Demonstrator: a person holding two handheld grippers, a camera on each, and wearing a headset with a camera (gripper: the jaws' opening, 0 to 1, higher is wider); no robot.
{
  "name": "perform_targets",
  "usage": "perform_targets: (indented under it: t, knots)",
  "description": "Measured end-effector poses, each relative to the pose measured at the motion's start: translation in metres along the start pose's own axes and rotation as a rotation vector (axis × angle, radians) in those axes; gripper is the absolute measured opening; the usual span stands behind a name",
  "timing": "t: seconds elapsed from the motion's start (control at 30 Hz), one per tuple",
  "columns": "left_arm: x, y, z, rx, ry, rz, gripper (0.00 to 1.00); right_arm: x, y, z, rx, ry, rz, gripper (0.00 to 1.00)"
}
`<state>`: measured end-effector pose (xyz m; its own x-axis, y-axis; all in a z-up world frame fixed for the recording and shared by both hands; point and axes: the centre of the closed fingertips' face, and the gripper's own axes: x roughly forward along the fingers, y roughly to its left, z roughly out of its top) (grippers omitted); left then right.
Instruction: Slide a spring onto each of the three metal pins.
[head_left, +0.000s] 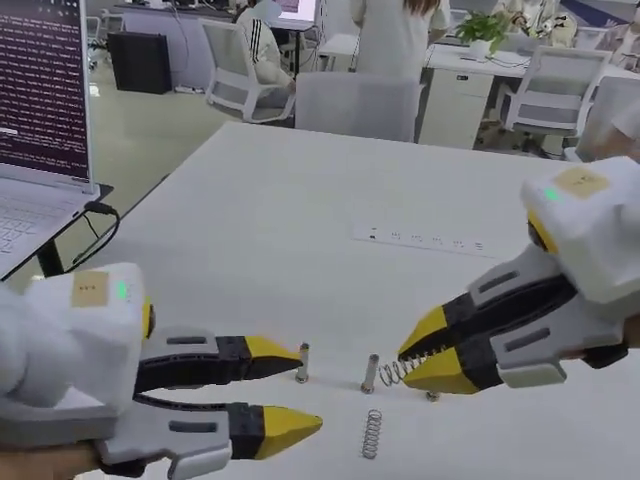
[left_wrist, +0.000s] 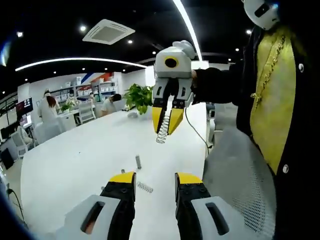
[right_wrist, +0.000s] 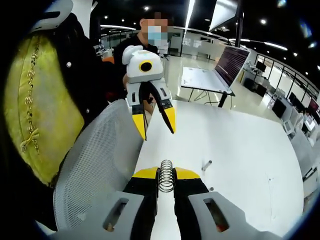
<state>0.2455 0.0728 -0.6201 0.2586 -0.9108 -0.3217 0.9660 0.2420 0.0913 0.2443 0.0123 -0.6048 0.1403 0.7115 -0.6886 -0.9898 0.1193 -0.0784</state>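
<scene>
Yellow tips of the right gripper (head_left: 410, 365) pinch a spring (head_left: 393, 371) in the head view, its free end almost at the middle pin (head_left: 370, 372). To seat it well, I judge the coil must be tipped upright over the pin top before lowering, and squeezed lightly so it isn't crushed. The left gripper (head_left: 305, 390) stands wide and empty just beside the left pin (head_left: 303, 362), where it could crowd the approach. A third pin (head_left: 432, 396) sits half hidden under the right jaws. A loose spring (head_left: 372, 433) lies on the white table (head_left: 300, 220), and a power strip (head_left: 425, 240) lies well apart.

From the left gripper view, the right gripper (left_wrist: 167, 122) dangles its spring (left_wrist: 162, 134) above a pin (left_wrist: 138, 161). The loose spring (left_wrist: 145, 187) lies just ahead of the parted jaws.

From the right gripper view, the spring (right_wrist: 166, 176) is clamped end-on. A pin (right_wrist: 206, 165) stands off to one side, so I judge it needs re-aiming. The left gripper (right_wrist: 154, 120) gapes opposite, with a laptop (right_wrist: 235, 62) far behind.
</scene>
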Motion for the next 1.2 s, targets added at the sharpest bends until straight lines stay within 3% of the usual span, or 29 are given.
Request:
perform_targets:
  t: [0.1,0.2,0.33,0.67,0.9,1.03,1.2]
  knots:
    - [0.003,0.002,-0.012,0.007,0.034,0.029,0.27,0.001,-0.005,-0.008,-0.004,0.038,-0.008,0.08]
    - [0.002,0.008,-0.02,-0.022,0.035,0.042,0.32,0.001,-0.008,-0.014,-0.006,0.065,-0.014,0.08]
    - [-0.002,0.017,-0.033,-0.021,0.069,0.078,0.34,0.002,-0.013,-0.019,0.0,0.085,-0.014,0.08]
    - [-0.009,0.03,-0.05,-0.086,0.087,0.14,0.49,-0.003,-0.031,-0.03,-0.015,0.173,-0.028,0.08]
    - [-0.013,0.037,-0.067,-0.097,0.117,0.178,0.54,-0.006,-0.046,-0.031,-0.039,0.234,-0.029,0.08]
    - [-0.015,0.041,-0.078,-0.118,0.125,0.196,0.57,-0.005,-0.052,-0.03,-0.041,0.245,-0.023,0.08]
    - [-0.016,0.044,-0.081,-0.129,0.123,0.215,0.61,0.0,-0.06,-0.034,-0.046,0.273,-0.014,0.08]
